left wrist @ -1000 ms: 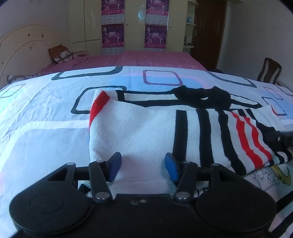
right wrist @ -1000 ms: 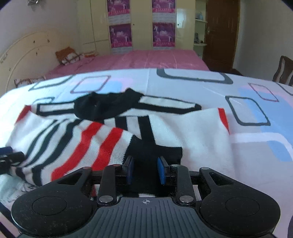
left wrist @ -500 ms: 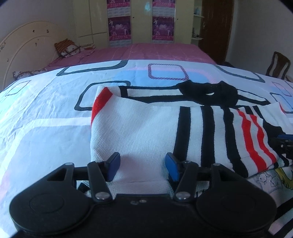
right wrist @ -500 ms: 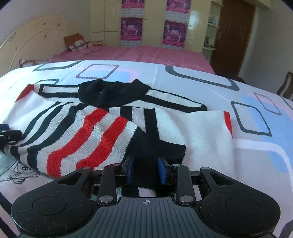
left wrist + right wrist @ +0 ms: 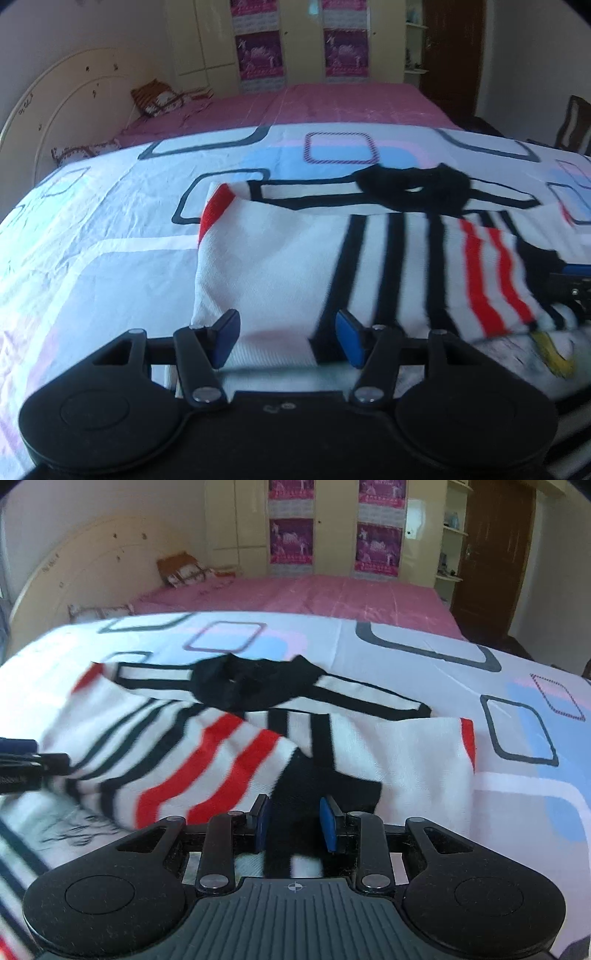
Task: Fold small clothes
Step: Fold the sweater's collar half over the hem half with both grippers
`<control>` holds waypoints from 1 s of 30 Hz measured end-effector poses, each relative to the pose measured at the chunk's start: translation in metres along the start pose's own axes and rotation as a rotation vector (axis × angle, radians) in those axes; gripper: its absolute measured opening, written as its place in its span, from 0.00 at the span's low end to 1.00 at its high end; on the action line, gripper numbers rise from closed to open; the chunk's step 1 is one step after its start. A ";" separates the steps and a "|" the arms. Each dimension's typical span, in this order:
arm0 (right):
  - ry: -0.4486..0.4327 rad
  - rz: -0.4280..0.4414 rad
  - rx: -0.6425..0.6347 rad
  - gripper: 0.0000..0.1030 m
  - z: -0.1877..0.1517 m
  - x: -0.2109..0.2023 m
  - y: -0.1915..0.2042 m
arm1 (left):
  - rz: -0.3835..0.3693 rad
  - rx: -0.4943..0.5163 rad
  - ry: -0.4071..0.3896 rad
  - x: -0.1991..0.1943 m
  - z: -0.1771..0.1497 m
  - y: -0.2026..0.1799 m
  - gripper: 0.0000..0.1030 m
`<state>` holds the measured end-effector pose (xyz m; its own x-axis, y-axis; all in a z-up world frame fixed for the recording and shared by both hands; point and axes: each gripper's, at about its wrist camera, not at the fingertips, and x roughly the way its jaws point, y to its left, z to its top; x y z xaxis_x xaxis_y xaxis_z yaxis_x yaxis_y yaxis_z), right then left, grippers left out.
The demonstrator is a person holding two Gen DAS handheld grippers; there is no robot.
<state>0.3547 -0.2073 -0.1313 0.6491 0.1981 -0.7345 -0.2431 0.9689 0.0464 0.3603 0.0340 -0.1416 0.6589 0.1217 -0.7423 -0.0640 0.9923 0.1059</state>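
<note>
A small white sweater (image 5: 280,258) with black and red stripes and a black collar (image 5: 413,186) lies partly folded on the bed sheet (image 5: 92,258). It also shows in the right wrist view (image 5: 229,753). My left gripper (image 5: 288,338) is open, its blue pads on either side of the sweater's near white edge. My right gripper (image 5: 295,825) has its pads a smaller gap apart, with the sweater's black part lying between them; the pads do not press it. Each gripper's tip shows at the edge of the other's view.
The white sheet (image 5: 517,794) with rounded rectangle prints covers the near bed. A cartoon print garment (image 5: 517,354) lies under the sweater's near edge. A pink bed (image 5: 332,103), a wardrobe (image 5: 332,528) with posters, a brown door (image 5: 491,554) and a chair (image 5: 576,122) stand behind.
Both grippers have drawn back and risen a little; the sweater looks smaller and farther in both views. The jaw gaps look unchanged.
</note>
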 end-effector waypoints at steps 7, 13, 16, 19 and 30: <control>-0.033 0.049 0.013 0.30 -0.031 -0.052 0.019 | -0.057 0.016 -0.037 -0.053 -0.024 -0.002 0.58; -0.035 0.020 0.028 0.30 -0.062 -0.085 0.041 | -0.109 0.041 -0.057 -0.081 -0.050 0.005 0.59; -0.023 0.007 0.035 0.34 -0.080 -0.102 0.054 | -0.137 0.041 -0.046 -0.094 -0.067 0.014 0.59; -0.039 -0.024 0.035 0.63 -0.096 -0.119 0.067 | -0.159 0.037 -0.032 -0.103 -0.085 0.023 0.59; -0.037 -0.076 0.048 0.63 -0.145 -0.166 0.091 | -0.208 0.042 0.007 -0.135 -0.138 0.045 0.59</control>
<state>0.1201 -0.1732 -0.1038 0.6907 0.1286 -0.7116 -0.1580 0.9871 0.0250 0.1655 0.0655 -0.1281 0.6495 -0.0850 -0.7556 0.1041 0.9943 -0.0223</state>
